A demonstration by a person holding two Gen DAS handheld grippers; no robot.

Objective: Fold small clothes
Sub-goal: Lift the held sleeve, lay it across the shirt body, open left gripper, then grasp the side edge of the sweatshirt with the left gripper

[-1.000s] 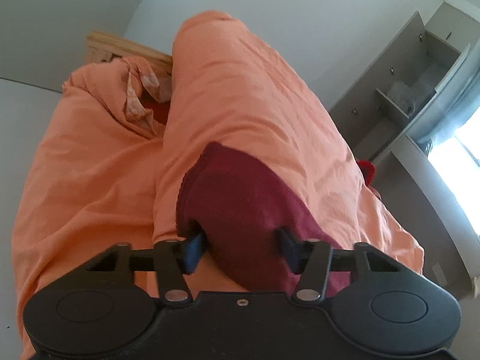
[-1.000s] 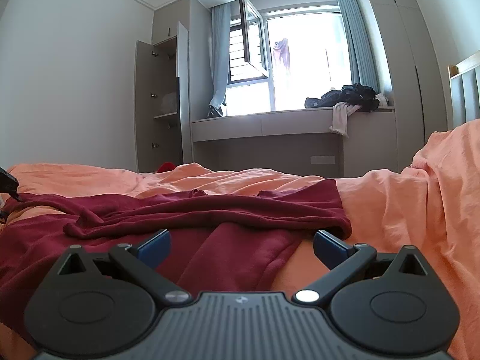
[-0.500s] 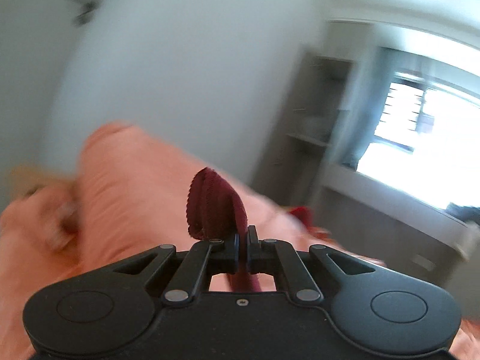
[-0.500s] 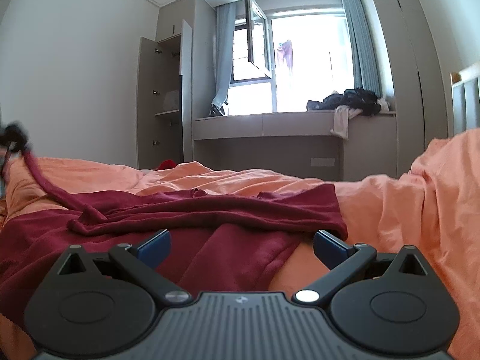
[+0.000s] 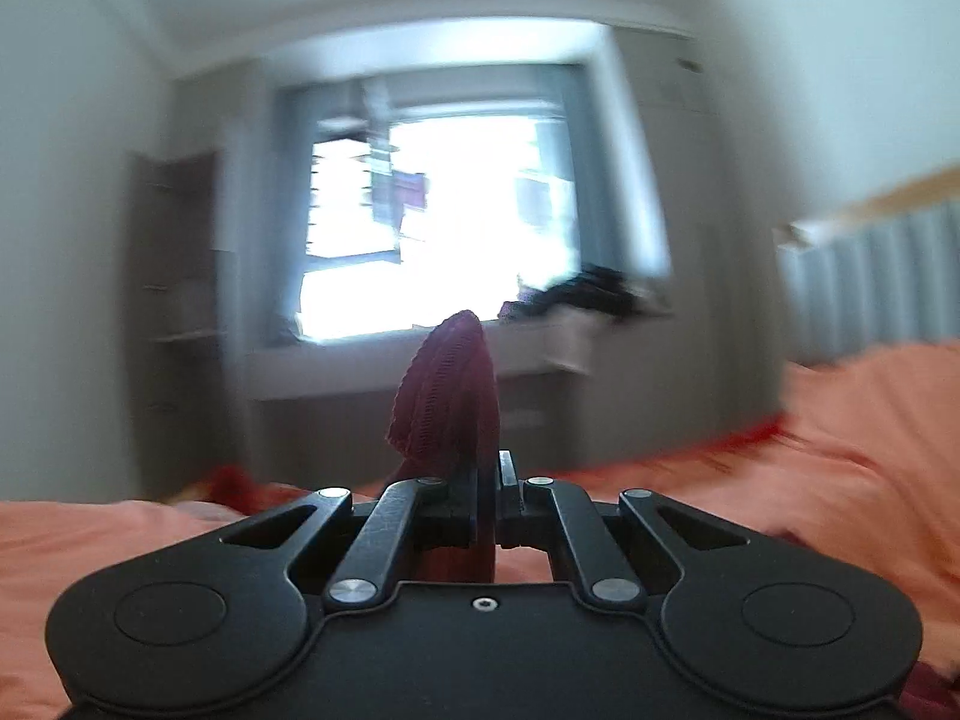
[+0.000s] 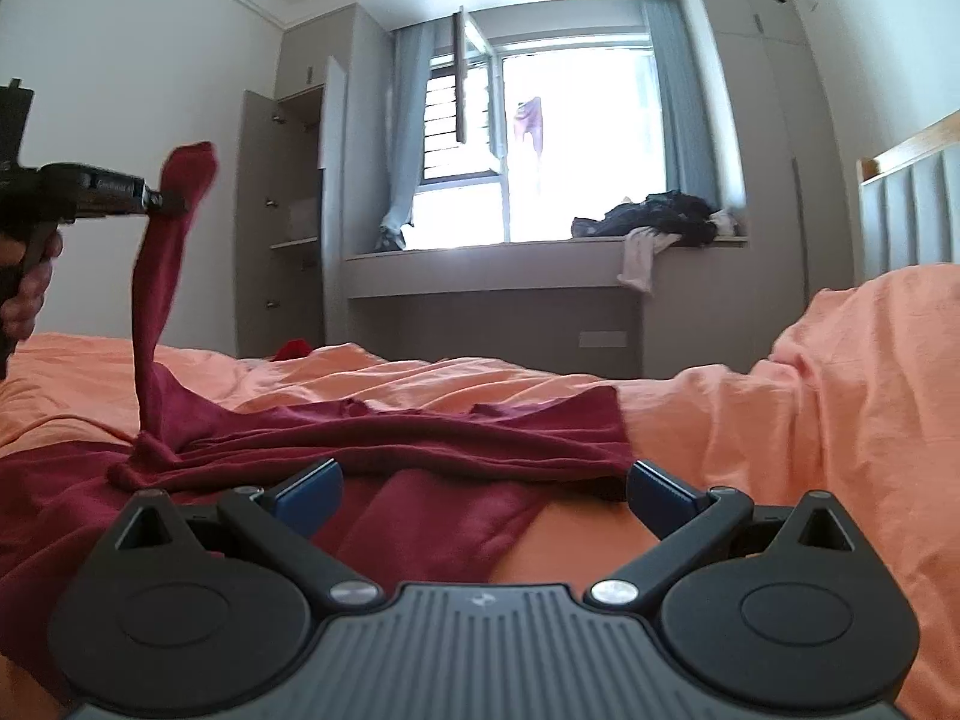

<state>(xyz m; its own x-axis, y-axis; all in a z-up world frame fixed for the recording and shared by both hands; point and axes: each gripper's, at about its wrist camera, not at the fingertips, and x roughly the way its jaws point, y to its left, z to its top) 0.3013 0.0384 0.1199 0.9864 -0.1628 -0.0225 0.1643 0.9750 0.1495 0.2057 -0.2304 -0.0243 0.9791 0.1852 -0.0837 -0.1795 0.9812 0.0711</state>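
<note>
1. The jaws of the left gripper [image 5: 487, 483] are pressed together on a cuff or corner of the dark red garment [image 6: 420, 438], and the tip of the cloth stands up above them.
2. The jaws of the right gripper [image 6: 483, 489] are spread wide and hold nothing; they hover low over the garment.
3. The garment is soft and light, I judge: it hangs limp in a long strip from the raised gripper, while the rest lies bunched on the orange bed [image 6: 810, 420].
4. A hem or corner seems the best place to pinch.
5. The left gripper is held high and roughly level, at the left side of the bed.
</note>
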